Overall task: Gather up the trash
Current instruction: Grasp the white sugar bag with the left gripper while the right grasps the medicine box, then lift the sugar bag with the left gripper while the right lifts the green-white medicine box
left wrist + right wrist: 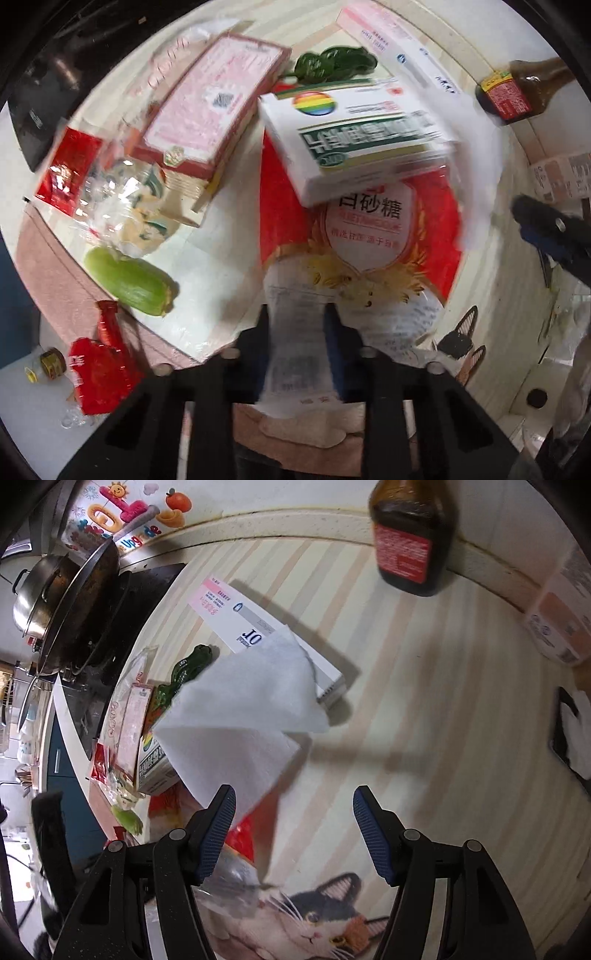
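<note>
My left gripper is shut on the lower edge of a red and white sugar bag lying on the striped counter. A white and green box with a rainbow logo rests on the bag's far end; it also shows in the right wrist view. A white tissue sheet lies over that box and the bag. My right gripper is open and empty, just right of the tissue's near corner. It appears at the right edge of the left wrist view.
A pink box, crumpled wrappers, a red packet, a green gourd, a green pepper and a red pouch lie left. A long white box and a brown bottle stand behind. A wok sits on the stove.
</note>
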